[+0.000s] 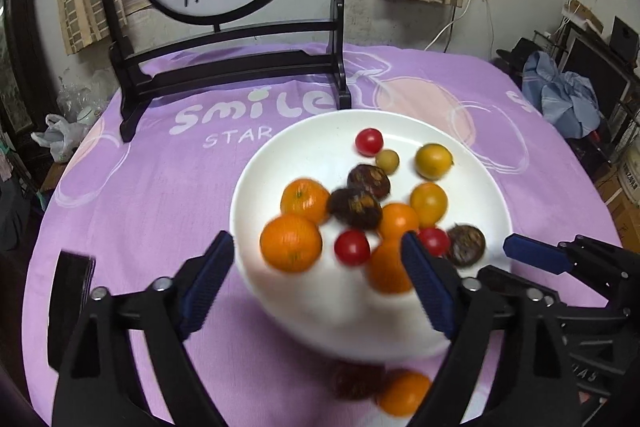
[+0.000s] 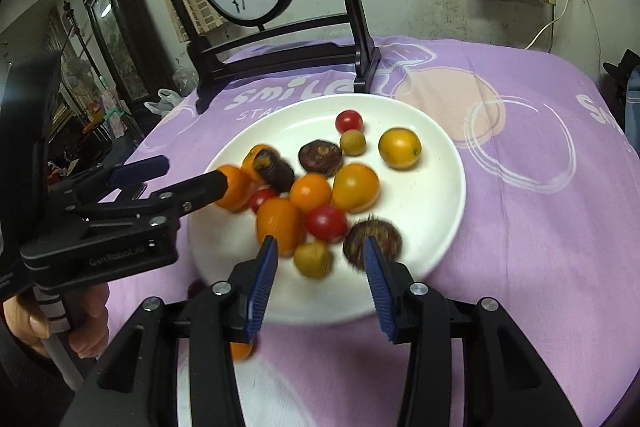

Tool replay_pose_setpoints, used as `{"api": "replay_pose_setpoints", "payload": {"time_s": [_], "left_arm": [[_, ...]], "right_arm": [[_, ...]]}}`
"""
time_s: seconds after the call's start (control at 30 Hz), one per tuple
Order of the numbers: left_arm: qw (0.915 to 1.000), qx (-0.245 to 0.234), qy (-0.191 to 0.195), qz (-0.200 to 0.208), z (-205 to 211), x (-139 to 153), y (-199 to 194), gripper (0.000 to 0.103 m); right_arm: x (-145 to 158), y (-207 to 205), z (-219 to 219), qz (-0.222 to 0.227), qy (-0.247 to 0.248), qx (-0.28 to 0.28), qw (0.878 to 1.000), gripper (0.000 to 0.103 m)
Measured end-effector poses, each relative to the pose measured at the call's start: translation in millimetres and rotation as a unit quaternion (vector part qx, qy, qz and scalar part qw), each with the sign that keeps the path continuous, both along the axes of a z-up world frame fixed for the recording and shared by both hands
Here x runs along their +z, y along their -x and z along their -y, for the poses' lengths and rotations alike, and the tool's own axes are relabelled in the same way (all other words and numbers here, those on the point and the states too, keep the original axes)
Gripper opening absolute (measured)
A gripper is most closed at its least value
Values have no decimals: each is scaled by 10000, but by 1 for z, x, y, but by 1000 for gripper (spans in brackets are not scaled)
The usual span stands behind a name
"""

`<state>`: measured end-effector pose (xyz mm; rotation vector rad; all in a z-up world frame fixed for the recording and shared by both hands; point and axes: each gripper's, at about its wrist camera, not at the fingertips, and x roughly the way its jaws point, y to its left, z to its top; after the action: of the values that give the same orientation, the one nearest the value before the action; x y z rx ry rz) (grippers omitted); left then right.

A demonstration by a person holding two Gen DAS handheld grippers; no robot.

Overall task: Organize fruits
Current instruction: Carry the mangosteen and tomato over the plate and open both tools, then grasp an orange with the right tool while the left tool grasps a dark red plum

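A white plate (image 1: 304,135) (image 2: 440,195) on the purple cloth holds several fruits: oranges (image 1: 291,243), red cherry tomatoes (image 1: 352,247), yellow fruits (image 2: 400,148) and dark brown rough ones (image 2: 373,241). My left gripper (image 1: 320,281) (image 2: 178,174) stands wide open over the plate's near-left rim, nothing pressed between its pads. The tip of one of its fingers (image 2: 208,183) lies beside an orange (image 2: 236,193). My right gripper (image 2: 320,283) is open over the near rim, with a small yellow-green fruit (image 2: 313,259) just ahead of its tips, untouched. The picture is blurred.
An orange (image 1: 404,391) and a dark fruit (image 1: 356,381) lie on the cloth in front of the plate. A black wooden stand (image 1: 224,67) with a round painted screen rises behind the plate. A hand (image 2: 86,331) grips the left tool. Clutter surrounds the table.
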<state>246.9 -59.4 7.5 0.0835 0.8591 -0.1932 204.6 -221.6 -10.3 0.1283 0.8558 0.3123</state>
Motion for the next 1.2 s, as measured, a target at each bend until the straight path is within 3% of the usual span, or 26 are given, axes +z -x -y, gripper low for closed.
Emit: {"api": "replay_pose_setpoints", "payload": {"time_s": [0.07, 0.57, 0.8, 1.13, 1.2], "left_arm": [[10000, 18, -25, -23, -6, -2, 17, 86], [9988, 358, -127, -296, -48, -23, 96, 86], [9979, 470, -40, -445, -67, -37, 102, 86], [9972, 524, -21, -528, -84, -45, 100, 86], [9971, 523, -22, -545, -85, -46, 99, 86]], "right_arm": [[-1, 13, 0, -7, 23, 40, 10000, 51], [-25, 87, -39, -351, 241, 624, 9971, 52], [-46, 87, -68, -565, 523, 760, 9941, 52], [-54, 55, -95, -524, 811, 605, 9935, 53], [-54, 51, -96, -490, 877, 550, 9934, 44]]}}
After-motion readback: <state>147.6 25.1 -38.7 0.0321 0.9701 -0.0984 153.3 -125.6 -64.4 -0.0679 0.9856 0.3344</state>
